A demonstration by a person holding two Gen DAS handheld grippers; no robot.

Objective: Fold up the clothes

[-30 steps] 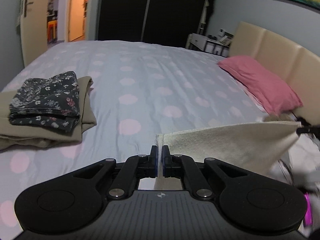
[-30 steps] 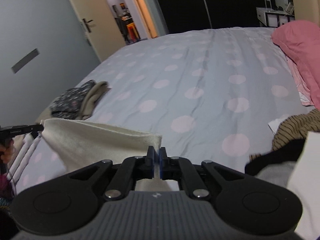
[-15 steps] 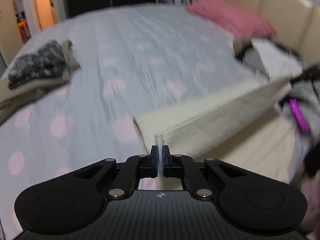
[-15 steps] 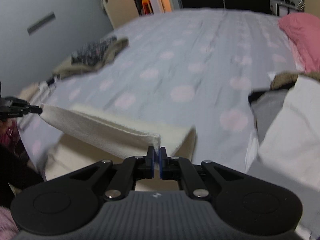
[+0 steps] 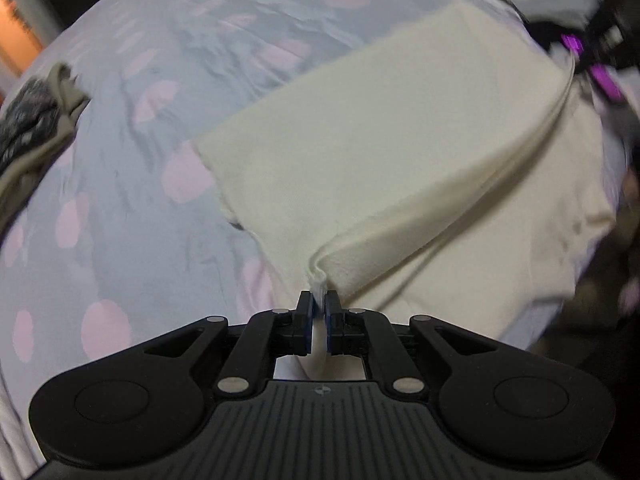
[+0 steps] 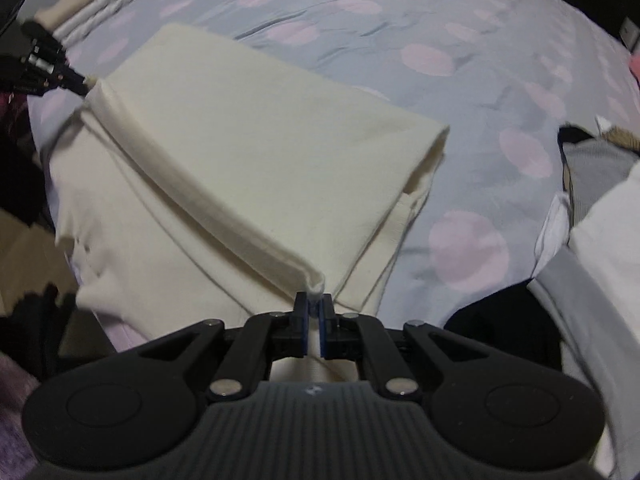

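Each claw, left claw (image 5: pixel 319 303) and right claw (image 6: pixel 314 305), has just been easing apart yet pinches a corner of the cream garment (image 5: pixel 380 152), doubled over on the bed (image 5: pixel 120 208) toward twelve o'clock, keeping the fold's edge taut and square.

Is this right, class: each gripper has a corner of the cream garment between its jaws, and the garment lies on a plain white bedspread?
Not quite. The bedspread is pale blue-grey with pink dots, not plain white; the right wrist view shows it. The rest holds: the left gripper and right gripper, jaws just opening, each have a corner of the cream garment between them.
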